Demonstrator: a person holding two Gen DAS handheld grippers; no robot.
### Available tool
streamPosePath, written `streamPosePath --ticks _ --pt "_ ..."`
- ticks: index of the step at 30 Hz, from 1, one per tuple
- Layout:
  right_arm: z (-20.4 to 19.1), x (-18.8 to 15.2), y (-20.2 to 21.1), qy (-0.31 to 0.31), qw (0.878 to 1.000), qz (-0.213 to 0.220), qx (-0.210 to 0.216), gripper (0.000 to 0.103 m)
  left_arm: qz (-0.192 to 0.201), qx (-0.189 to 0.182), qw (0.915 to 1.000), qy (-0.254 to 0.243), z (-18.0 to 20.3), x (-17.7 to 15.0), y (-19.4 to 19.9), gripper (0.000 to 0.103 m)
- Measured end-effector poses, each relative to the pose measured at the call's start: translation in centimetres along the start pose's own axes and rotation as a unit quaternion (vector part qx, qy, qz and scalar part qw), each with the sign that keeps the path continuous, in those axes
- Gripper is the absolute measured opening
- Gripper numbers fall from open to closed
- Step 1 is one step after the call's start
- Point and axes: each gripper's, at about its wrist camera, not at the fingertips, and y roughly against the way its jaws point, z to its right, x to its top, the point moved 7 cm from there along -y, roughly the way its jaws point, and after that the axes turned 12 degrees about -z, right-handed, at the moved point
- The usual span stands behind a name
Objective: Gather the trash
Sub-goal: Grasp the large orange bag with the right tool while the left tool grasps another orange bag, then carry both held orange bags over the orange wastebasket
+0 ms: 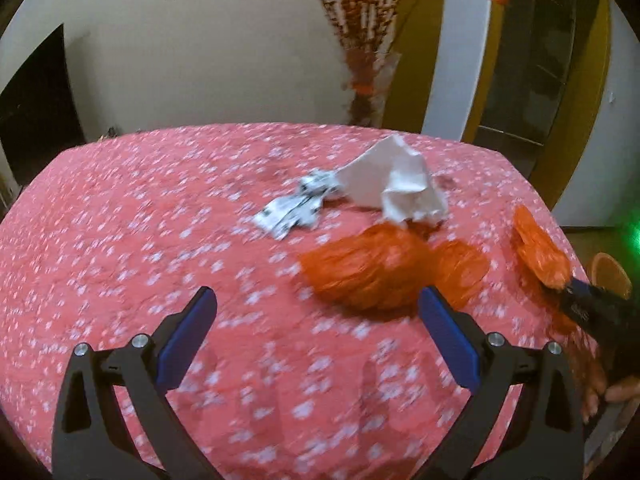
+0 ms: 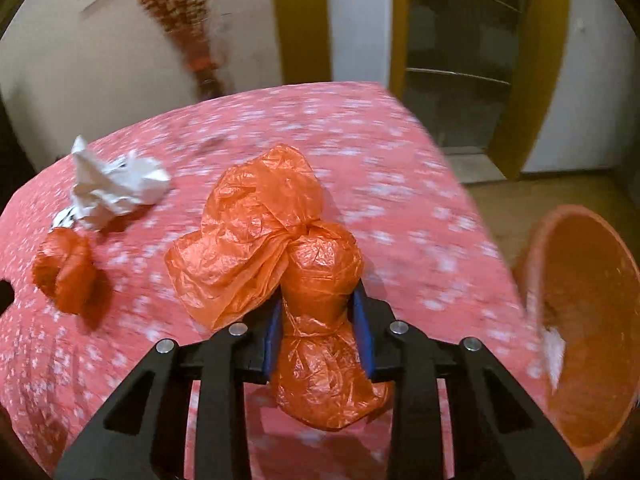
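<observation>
My right gripper (image 2: 320, 312) is shut on a knotted orange plastic bag (image 2: 276, 232) and holds it above the table's right side; it also shows in the left wrist view (image 1: 538, 248). My left gripper (image 1: 316, 320) is open and empty, low over the table, just short of a second crumpled orange bag (image 1: 368, 268), which also shows in the right wrist view (image 2: 66, 276). Behind that lie a crumpled white paper (image 1: 400, 184) and a small black-and-white printed wrapper (image 1: 296, 208). The paper also shows in the right wrist view (image 2: 116, 188).
The table wears a pink flowered cloth (image 1: 140, 220). An orange bin (image 2: 588, 312) stands on the floor past the table's right edge, with a white scrap inside. A vase of dried red branches (image 1: 364, 60) stands behind the table by the wall.
</observation>
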Motion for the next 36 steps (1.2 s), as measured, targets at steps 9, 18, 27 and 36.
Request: streamPosePath --ticks 9,18,27,36 --pt "3.3 -2.0 2.0 -0.004 1.000 0.017 -0.016 0.031 -0.024 0.013 0.9994 -0.019 3.4 2.5 -4.6 0.099" --pt "3.6 -2.2 2.3 -0.003 1.000 0.020 -0.009 0.031 -0.063 -0.028 0.9975 -0.015 4.4 2.3 -7.5 0.084" --pt "4.0 -2.9 3.9 -0.001 0.999 0.043 -0.017 0.031 -0.043 -0.046 0.9977 -0.026 5.2 1.5 -6.2 0.063" --pt "5.9 -4.0 7.2 -0.009 0.997 0.075 -0.029 0.031 -0.001 -0.045 0.9968 -0.066 7.5 -0.1 -1.1 0.063"
